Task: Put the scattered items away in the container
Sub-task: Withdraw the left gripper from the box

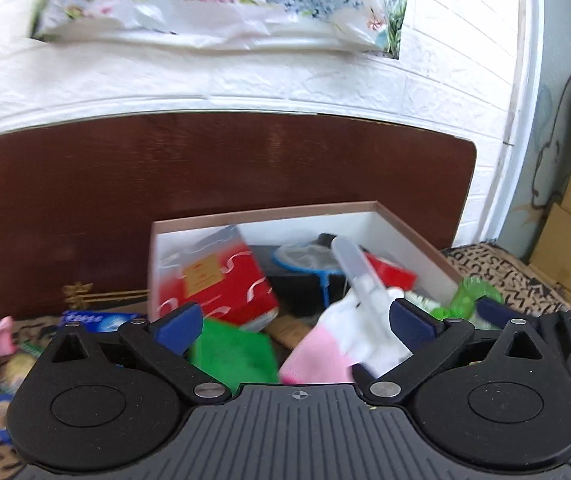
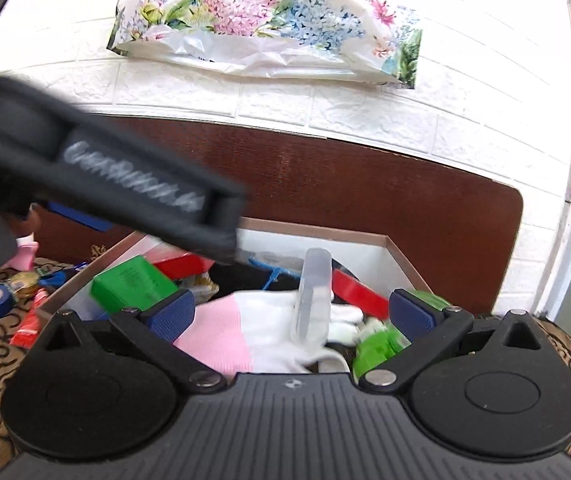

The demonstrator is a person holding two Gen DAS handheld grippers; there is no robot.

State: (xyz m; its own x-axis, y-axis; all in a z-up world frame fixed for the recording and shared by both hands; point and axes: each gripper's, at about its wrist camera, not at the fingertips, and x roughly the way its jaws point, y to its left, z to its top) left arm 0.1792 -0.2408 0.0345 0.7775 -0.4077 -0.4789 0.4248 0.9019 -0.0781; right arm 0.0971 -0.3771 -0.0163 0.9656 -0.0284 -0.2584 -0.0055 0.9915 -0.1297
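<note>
Pink-and-white glove (image 2: pixel 253 336) lies crumpled in the box (image 2: pixel 401 256).

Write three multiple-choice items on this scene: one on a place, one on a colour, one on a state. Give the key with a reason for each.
1. Where does the clear tube lie?
A. On the glove in the box
B. On the patterned cloth outside the box
C. Between the right gripper's fingers

2. What colour is the glove's cuff?
A. Blue
B. Pink
C. Yellow

3. How does the right gripper stand?
A. Shut on the glove
B. Shut on the tube
C. Open

Key: 1 A, the tube rests across the white glove inside the box walls. 2 B, the cuff end is pink. 3 C, its blue pads sit wide apart, gripping nothing.
</note>
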